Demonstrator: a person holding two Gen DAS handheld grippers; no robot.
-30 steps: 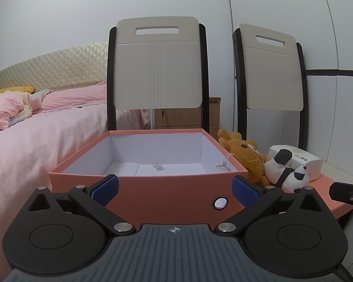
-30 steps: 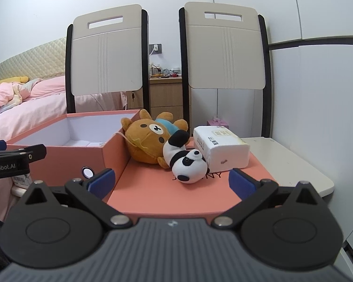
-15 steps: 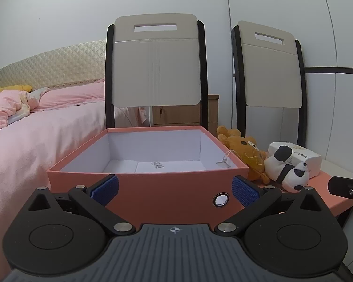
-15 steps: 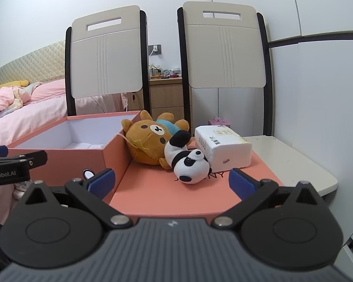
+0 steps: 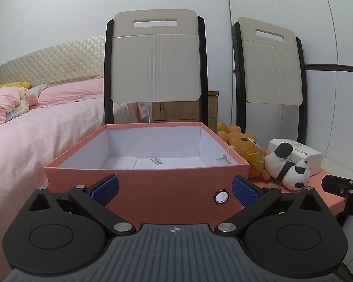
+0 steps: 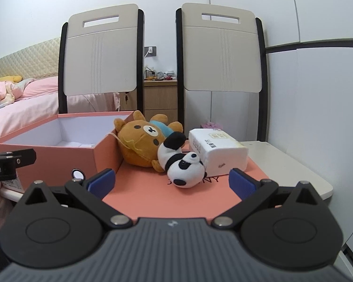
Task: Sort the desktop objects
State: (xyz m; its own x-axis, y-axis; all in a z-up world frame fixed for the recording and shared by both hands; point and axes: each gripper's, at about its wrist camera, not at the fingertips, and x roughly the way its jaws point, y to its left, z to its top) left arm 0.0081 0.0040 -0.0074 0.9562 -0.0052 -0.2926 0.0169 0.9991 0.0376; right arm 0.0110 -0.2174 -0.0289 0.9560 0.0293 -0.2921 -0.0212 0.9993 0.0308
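While both tongs, left (image 5: 174, 185) and right (image 6: 171, 179), are held wide open and empty, a salmon box (image 5: 153, 183) is seen on the counter (image 6: 294, 164). Right of it, a bear (image 6: 141, 141), panda (image 6: 183, 166) and tissue pack (image 6: 218, 150) are laid on the lid (image 6: 153, 199); a bed (image 5: 35, 129) is seen left, two chairs (image 6: 101, 54) behind.

The left wrist camera looks forward and level along its own fingers, close to the front wall of the open salmon-pink box (image 5: 150, 183), facing the chair backs and the wall, with the bed (image 5: 35, 127) at its left. The right wrist camera sits to the right of it at similar height and heading, close above the near edge of the pink lid (image 6: 176, 197) on the bench (image 6: 294, 166). Both views share the box (image 6: 58, 155), the brown bear plush (image 5: 247, 150) (image 6: 141, 143), the panda plush (image 5: 289, 166) (image 6: 183, 166), the tissue pack (image 5: 303, 152) (image 6: 218, 150) and both chairs; each also catches the other gripper's tip at its edge.
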